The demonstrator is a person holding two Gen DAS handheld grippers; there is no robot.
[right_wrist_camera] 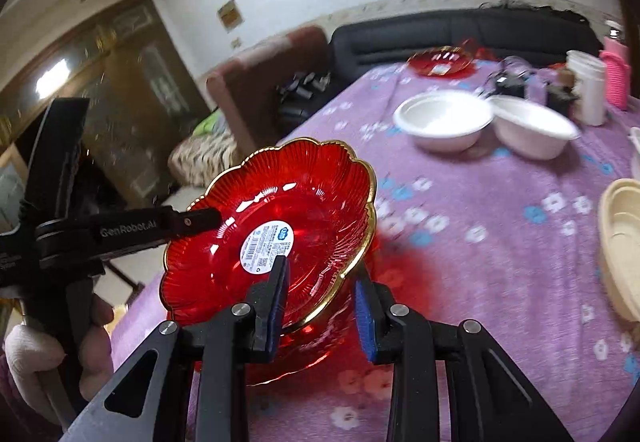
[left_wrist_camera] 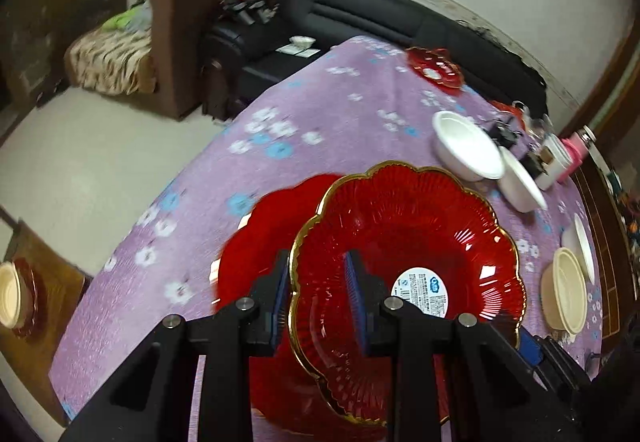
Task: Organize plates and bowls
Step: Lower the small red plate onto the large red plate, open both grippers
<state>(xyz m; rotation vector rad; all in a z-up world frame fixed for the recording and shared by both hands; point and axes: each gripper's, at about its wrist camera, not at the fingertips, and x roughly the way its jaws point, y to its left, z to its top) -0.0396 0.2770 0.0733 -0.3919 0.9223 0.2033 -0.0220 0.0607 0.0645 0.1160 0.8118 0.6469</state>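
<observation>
Holding item: red glass plate (right_wrist_camera: 276, 230), rim clamped by both your left gripper (left_wrist_camera: 318, 294) and right gripper (right_wrist_camera: 322, 302) above the desk (right_wrist_camera: 480, 242), seemingly over a second red plate (left_wrist_camera: 256, 242)—uneven pulls could chip it.

red plate (right_wrist_camera: 280, 210): glossy see-through glass or plastic, ribbed, shiny gold rim, paper sticker (right_wrist_camera: 267, 247) in middle. tablecloth (left_wrist_camera: 320, 114) on counter: matt purple cloth, flower print. white bowls (right_wrist_camera: 442, 118): matt, papery or foam look. cream bowls (left_wrist_camera: 566, 290): dull plastic-ish. left tool (left_wrist_camera: 320, 294): matt black plastic, metal pins, ribbed blue pads (left_wrist_camera: 354, 294). sofa (left_wrist_camera: 360, 10): smooth black leather look.
</observation>
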